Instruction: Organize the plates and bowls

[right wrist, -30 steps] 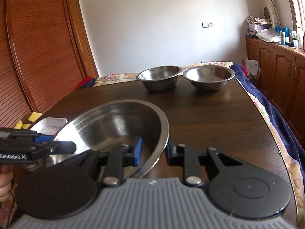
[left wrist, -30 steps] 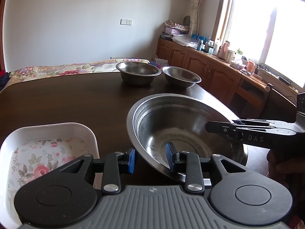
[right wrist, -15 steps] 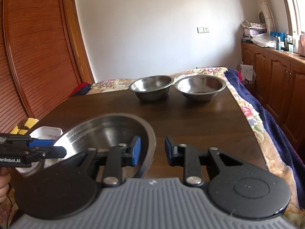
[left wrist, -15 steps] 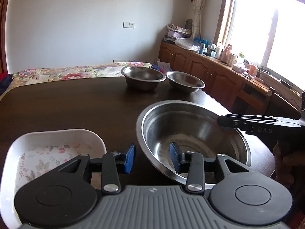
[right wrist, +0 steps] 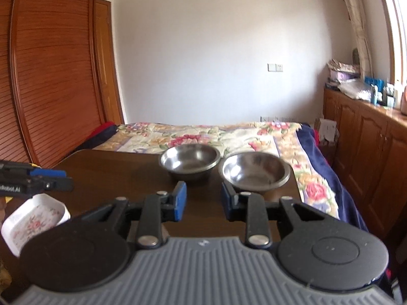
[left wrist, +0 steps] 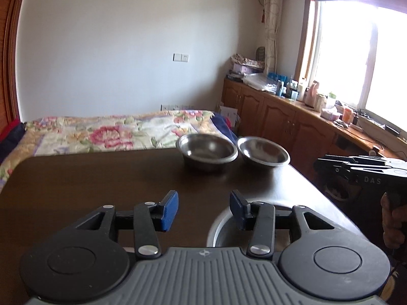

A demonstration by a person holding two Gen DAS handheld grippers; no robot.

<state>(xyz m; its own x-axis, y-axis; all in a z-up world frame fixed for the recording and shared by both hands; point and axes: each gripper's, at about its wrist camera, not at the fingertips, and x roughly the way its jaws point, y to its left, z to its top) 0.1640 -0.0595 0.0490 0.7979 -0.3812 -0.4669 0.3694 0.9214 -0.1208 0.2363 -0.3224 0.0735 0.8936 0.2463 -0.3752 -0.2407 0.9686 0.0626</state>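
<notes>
Counter [left wrist: 89, 178] carries all the dishes. Large steel basin [left wrist: 221, 226] sits nearest, just under the left gripper [left wrist: 203, 209]. Beyond the basin two steel bowls [right wrist: 189, 161] stand paired, seemingly ready for nesting. Right gripper [right wrist: 203, 200] faces them; both grippers' jaws wide, empty.

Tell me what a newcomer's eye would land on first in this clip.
Two shiny steel bowls sit side by side at the far end of the dark wooden table: the left bowl and the right bowl. Nearer, both tongs, left and right, hang open and empty. A white flowered tray lies at the table's left edge.
</notes>
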